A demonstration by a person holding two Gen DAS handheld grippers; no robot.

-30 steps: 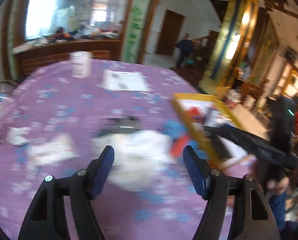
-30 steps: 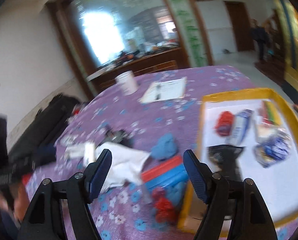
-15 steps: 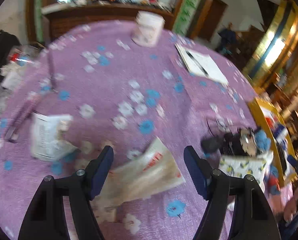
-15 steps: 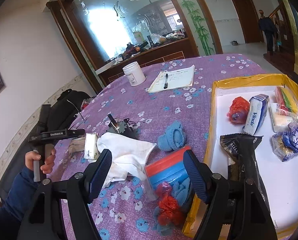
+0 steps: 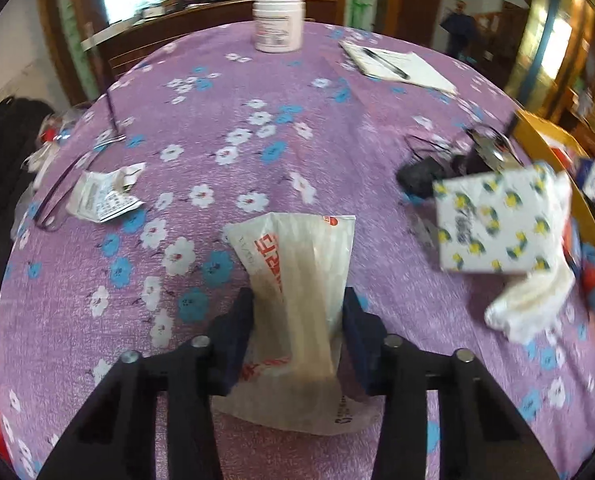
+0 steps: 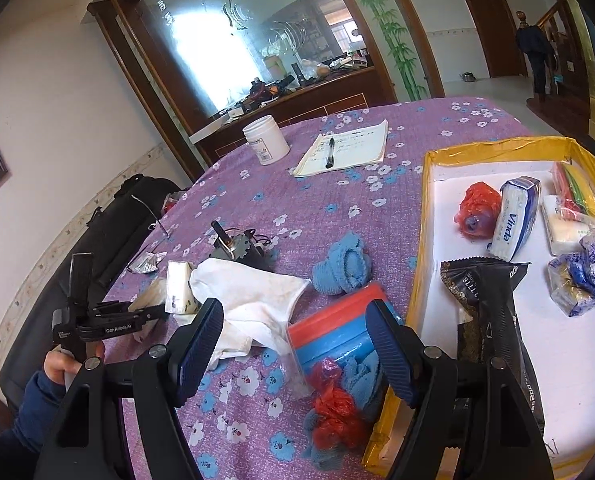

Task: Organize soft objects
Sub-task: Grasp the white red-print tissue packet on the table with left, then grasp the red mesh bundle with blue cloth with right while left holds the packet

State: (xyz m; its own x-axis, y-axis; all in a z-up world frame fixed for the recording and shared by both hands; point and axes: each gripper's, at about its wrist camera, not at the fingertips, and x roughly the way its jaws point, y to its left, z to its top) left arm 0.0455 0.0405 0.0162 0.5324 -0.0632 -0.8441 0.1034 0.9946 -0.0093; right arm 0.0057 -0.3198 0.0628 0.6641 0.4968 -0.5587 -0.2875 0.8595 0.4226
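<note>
A translucent plastic bag with red print (image 5: pixel 297 264) lies on the purple flowered tablecloth (image 5: pixel 225 120). My left gripper (image 5: pixel 297 320) points down at it, jaws closing, and the pads touch both sides of the bunched bag. A tissue pack with yellow flowers (image 5: pixel 497 220) and a white cloth (image 5: pixel 529 308) lie to its right. My right gripper (image 6: pixel 293 344) stands open above a blue and red pouch (image 6: pixel 329 336), with nothing between its fingers. Near it are a blue knitted piece (image 6: pixel 343 268), a crumpled red bag (image 6: pixel 333 412) and the white cloth (image 6: pixel 253 292). The yellow-rimmed tray (image 6: pixel 417 240) holds several soft packs.
A white jar (image 5: pixel 279 24) and a notebook with a pen (image 5: pixel 397 64) sit at the table's far side. A black gadget with wires (image 5: pixel 437 168) lies mid-table, crumpled paper (image 5: pixel 101 196) at the left. A black bag (image 6: pixel 129 208) rests beyond the table's left edge.
My left gripper swung left from the white cloth, sank toward the table, and its jaws narrowed around the plastic bag. The right gripper stayed almost where it was, still open.
</note>
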